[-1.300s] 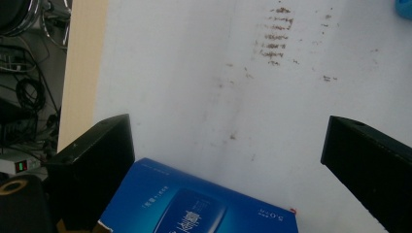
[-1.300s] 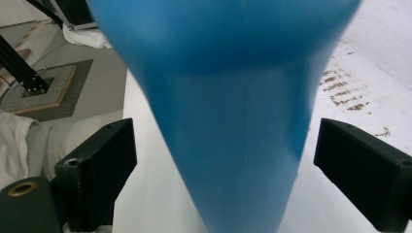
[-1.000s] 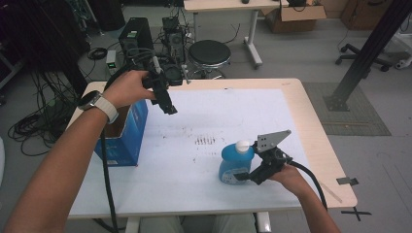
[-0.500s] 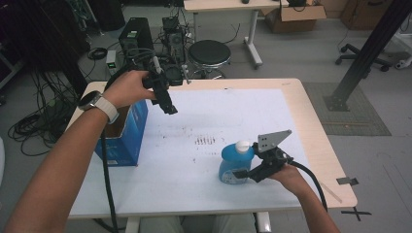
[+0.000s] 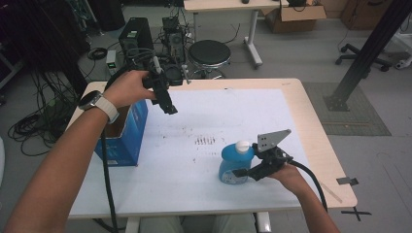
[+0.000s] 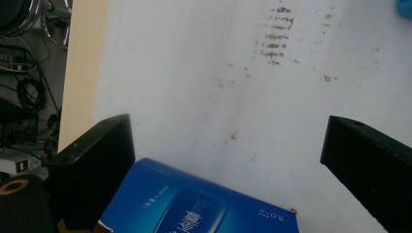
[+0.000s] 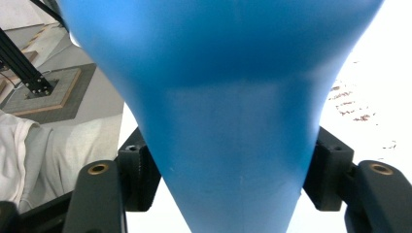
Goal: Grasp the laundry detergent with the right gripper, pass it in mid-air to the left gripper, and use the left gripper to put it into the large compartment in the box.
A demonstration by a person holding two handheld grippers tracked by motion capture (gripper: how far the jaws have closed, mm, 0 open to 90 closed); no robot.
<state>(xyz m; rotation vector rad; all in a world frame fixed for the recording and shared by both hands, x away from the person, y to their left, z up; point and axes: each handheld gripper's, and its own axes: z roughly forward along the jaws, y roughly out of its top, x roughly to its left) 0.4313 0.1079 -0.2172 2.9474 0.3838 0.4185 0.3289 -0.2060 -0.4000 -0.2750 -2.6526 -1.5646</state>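
My right gripper (image 5: 239,172) had just been closing, its jaws pinching the squat blue plastic bottle (image 5: 234,163) upright on the white table (image 5: 233,111); my left gripper (image 5: 170,108) hung spread above the blue cardboard box (image 5: 127,138).

My right tongs (image 7: 228,179) have just been closing, and their 2 black jaws now press on both sides of a big blue bottle (image 7: 218,97). Behind it lies the white surface (image 7: 374,87) with small brown marks (image 7: 352,109).
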